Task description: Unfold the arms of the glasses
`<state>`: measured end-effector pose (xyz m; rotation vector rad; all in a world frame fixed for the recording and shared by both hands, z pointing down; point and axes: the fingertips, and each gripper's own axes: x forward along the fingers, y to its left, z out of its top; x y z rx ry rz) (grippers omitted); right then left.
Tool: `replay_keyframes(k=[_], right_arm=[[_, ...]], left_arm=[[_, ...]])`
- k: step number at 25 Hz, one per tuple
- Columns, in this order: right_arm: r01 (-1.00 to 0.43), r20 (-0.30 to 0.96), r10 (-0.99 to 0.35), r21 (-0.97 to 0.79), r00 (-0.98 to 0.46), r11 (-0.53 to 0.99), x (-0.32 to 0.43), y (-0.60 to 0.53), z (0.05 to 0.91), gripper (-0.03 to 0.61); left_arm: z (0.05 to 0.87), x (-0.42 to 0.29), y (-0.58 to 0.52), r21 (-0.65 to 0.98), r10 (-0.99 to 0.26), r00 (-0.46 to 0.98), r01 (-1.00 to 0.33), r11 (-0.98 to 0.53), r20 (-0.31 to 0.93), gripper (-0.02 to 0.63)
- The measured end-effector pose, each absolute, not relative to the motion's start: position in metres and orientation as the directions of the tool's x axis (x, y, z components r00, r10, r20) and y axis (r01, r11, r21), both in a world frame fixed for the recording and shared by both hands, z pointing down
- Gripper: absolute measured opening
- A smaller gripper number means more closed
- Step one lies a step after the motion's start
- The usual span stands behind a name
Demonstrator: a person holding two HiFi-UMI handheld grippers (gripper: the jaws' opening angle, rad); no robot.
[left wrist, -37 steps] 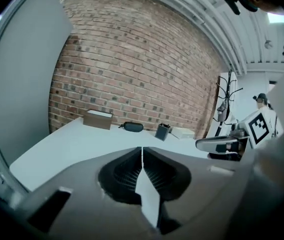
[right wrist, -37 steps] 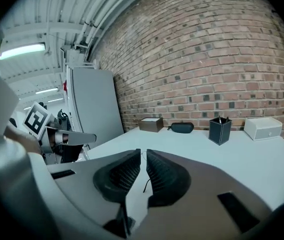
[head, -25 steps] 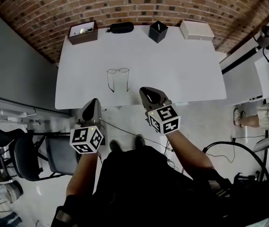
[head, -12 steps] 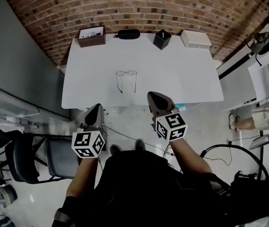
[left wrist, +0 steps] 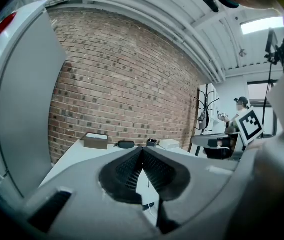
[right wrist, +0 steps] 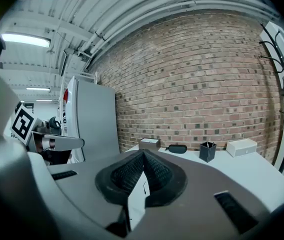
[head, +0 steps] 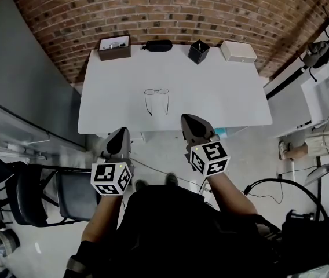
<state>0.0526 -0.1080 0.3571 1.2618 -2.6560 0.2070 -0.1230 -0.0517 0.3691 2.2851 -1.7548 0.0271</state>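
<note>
The left hand-held gripper (head: 120,132) and the right hand-held gripper (head: 186,120) are both clenched, with nothing between their jaws. They are held just off the near edge of the white rectangular worktop (head: 228,97). The thin dark wire-framed glasses (head: 156,90) lie on the worktop ahead of and between the two, well apart from both, with their arms spread open toward the hand-held grippers.

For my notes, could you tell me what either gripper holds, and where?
Nothing. Left gripper and right gripper are shut, empty; the glasses lie untouched.
</note>
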Motion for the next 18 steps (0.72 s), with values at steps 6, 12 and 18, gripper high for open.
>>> replay_keyframes(k=[6,12,18], right_arm=[[-0.774,0.222,-0.751,-0.032,-0.622,0.632,0.0506,-0.1048,0.352,0.008],[-0.772,0.224,-0.748,-0.032,-0.624,0.635,0.0517,-0.1016,0.3517,0.008],[-0.775,0.223,-0.751,-0.031,-0.621,0.631,0.0545,-0.0998,0.3514,0.008]], left_arm=[[0.3653,-0.1219,-0.05,0.19,-0.948,0.275,-0.951,-0.243,0.164,0.011],[0.3625,-0.118,-0.0469,0.192,-0.948,0.275,-0.951,-0.244,0.159,0.011],[0.3628,-0.1174,-0.0452,0.193,-0.949,0.272,-0.951,-0.241,0.158,0.011]])
